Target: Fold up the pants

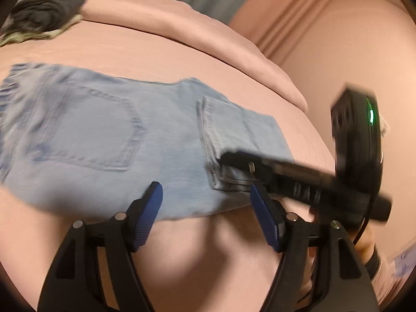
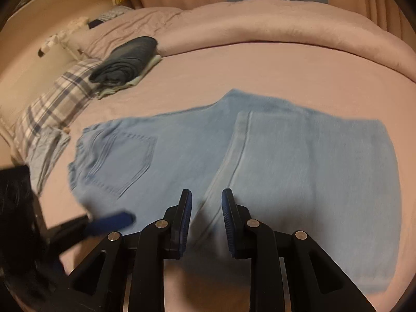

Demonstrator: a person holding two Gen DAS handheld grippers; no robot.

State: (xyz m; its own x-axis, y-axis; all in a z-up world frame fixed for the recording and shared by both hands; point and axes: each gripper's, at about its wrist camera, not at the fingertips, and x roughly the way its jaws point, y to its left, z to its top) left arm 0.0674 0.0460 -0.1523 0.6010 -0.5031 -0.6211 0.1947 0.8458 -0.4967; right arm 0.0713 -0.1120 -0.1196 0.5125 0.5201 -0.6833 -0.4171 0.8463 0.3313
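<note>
Surface: pink bed [image 2: 260, 67], sheet smooth, a rolled duvet [image 2: 286, 23] along its far edge.
Pants: light blue jeans [image 2: 182, 156], folded, lying flat mid-bed, back pocket [image 2: 130, 161] up; waistband toward the pillow end, folded legs toward the other end. Both views blurred.
Left gripper [image 1: 206, 208]: fingers wide apart, nothing between them, hovering at the near edge of the jeans.
Right gripper [image 2: 206, 213]: fingers parted by a narrow gap, low over the jeans' near edge beside a leg seam; nothing visibly pinched.
Stack: dark folded clothes [image 2: 127, 57] on a pale folded piece, toward the bed's far pillow-end corner, well apart from the jeans.
Pillow: plaid [image 2: 52, 109], at the bed's head edge.
Containers: none visible.
</note>
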